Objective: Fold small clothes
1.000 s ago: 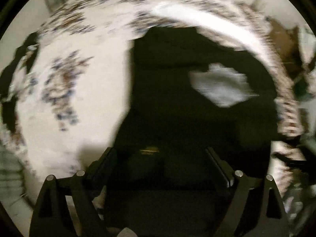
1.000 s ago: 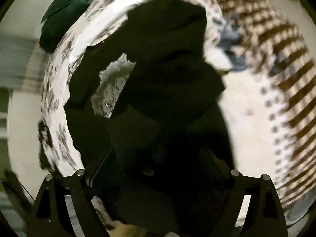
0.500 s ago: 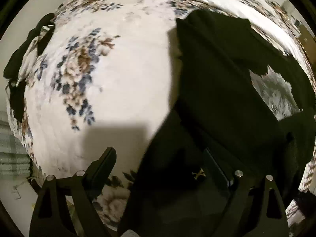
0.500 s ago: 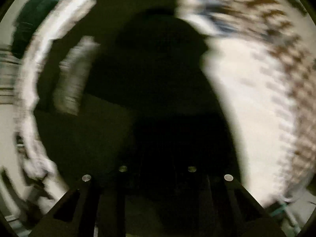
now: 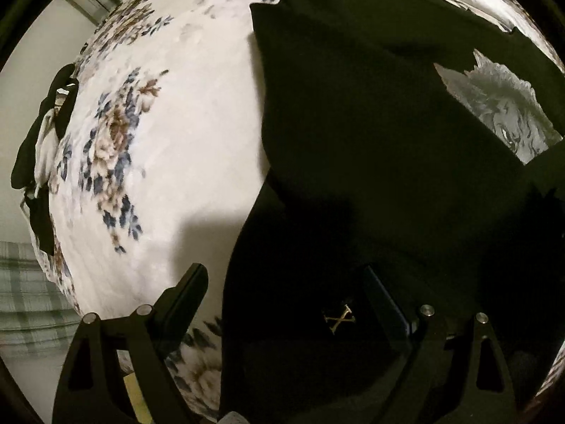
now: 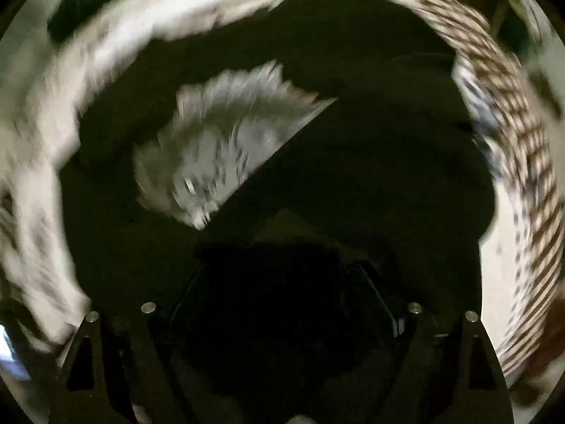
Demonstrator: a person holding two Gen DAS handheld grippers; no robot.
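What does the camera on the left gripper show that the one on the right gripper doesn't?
Only the left wrist view shows a small gold X mark on the black garment, sharp flowers on the bedspread, and a dark-and-white heap of clothes at the bed's far left edge.

Only the right wrist view shows a brown striped or checked pattern along its right side, though motion blur smears it.

Both show the black garment spread on the bed, its grey-white printed picture partly covered by a fold, and open gripper fingers over dark cloth.
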